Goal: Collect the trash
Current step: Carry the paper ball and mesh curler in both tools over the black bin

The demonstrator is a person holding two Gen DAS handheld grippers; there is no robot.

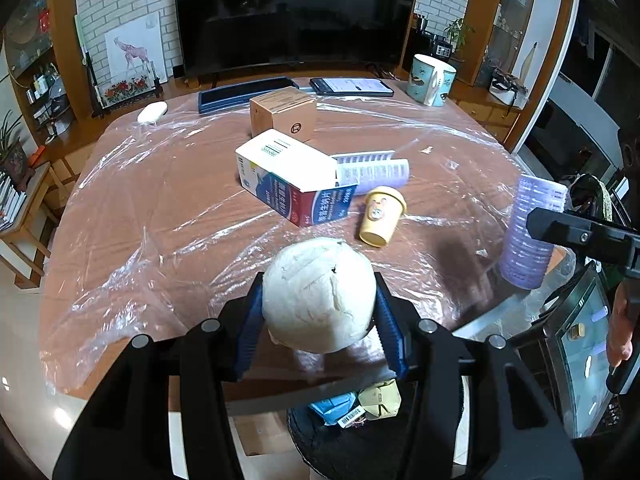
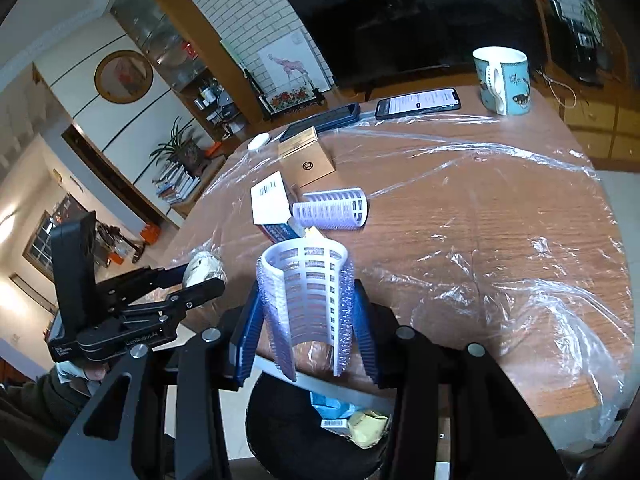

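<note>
My left gripper (image 1: 320, 320) is shut on a crumpled white paper ball (image 1: 318, 294) at the table's near edge, above a black trash bin (image 1: 340, 440) that holds wrappers. My right gripper (image 2: 308, 336) is shut on a lilac plastic hair roller (image 2: 306, 300), also above the bin (image 2: 288, 432). The roller shows at the right of the left wrist view (image 1: 528, 232). On the table lie a medicine box (image 1: 292, 180), a yellow paper cup (image 1: 380, 216), another lilac roller (image 1: 372, 170) and a brown carton (image 1: 284, 114).
The brown table (image 1: 160, 208) is covered with crinkled clear plastic film. At its far edge are a phone (image 1: 350, 86), a dark case (image 1: 244, 94), a white pebble-like object (image 1: 152, 112) and a mug (image 1: 430, 80). A TV stands behind.
</note>
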